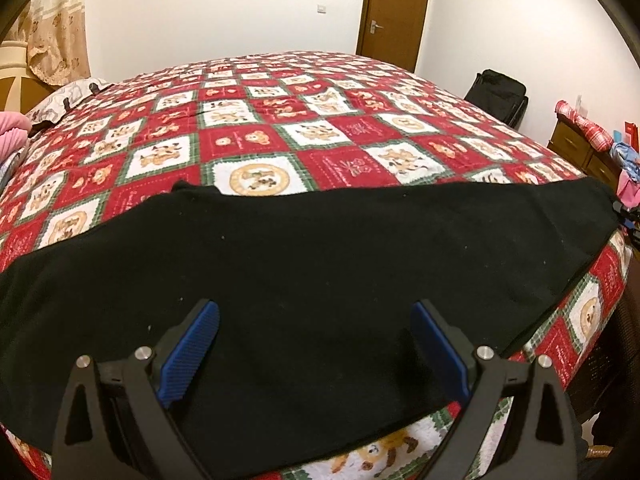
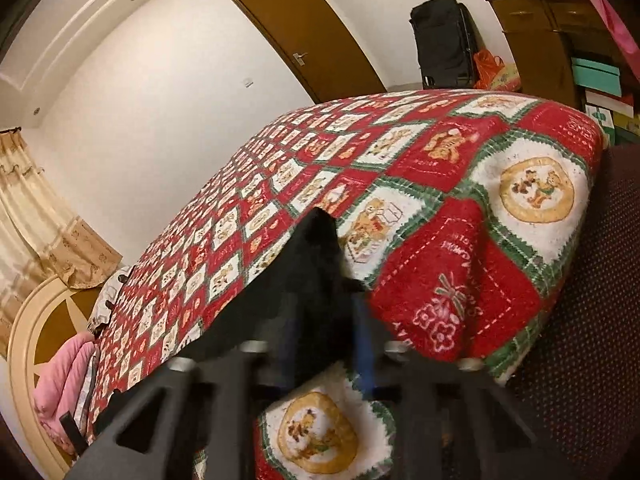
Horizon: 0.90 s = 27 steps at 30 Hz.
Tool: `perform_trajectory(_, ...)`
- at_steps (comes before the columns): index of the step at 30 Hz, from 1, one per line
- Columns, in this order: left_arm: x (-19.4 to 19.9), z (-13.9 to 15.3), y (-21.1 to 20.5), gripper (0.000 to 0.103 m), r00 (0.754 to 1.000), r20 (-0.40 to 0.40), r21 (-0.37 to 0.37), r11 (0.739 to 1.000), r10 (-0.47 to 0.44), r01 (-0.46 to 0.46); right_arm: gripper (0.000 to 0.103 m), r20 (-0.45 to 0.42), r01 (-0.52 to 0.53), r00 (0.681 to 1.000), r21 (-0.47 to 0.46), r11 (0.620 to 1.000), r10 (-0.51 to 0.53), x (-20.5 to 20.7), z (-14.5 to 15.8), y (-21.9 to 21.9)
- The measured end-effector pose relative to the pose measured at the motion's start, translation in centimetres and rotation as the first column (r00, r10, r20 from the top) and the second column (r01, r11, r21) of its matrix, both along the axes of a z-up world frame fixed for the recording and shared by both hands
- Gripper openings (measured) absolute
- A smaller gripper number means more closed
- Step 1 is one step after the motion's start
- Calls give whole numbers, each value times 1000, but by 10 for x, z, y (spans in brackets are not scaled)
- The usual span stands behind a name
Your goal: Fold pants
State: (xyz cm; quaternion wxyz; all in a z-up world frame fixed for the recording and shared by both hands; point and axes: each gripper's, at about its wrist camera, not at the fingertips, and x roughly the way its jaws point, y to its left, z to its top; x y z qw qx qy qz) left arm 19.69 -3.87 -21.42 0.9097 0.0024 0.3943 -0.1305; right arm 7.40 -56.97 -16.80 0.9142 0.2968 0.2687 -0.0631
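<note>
Black pants (image 1: 304, 264) lie flat across the near edge of a bed covered by a red, white and green patchwork quilt (image 1: 280, 120). My left gripper (image 1: 316, 320) is open, its blue pads spread wide just above the middle of the pants, holding nothing. In the right wrist view my right gripper (image 2: 324, 344) is shut on the end of the black pants (image 2: 312, 272), with the fabric bunched between the blue pads near the bed's corner. The view is blurred.
A brown door (image 1: 396, 12) is behind the bed. A black suitcase (image 1: 500, 94) and a wooden dresser (image 1: 576, 148) with clothes stand at the right. Pink bedding (image 2: 64, 380) and a headboard (image 2: 40, 332) are at the left. The bed's edge drops off close to me.
</note>
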Motion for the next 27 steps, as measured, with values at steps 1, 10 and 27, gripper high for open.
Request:
perform_trajectory(1,0,0,0,99,1000,-1,-1,1000,0,0,14,10,-3,1000,3,1000,3,-1,1,0)
perform_trajectory(10,-1,3,8,99,1000,-11,-25,1000,3,-4,12,73,-41,996,-141,989,52,-2,24,31)
perform_trajectory(27,-7,10,35,99,999,-18,23,999,27,-26,12,24,-292,942,-433,853,335,32,47,167)
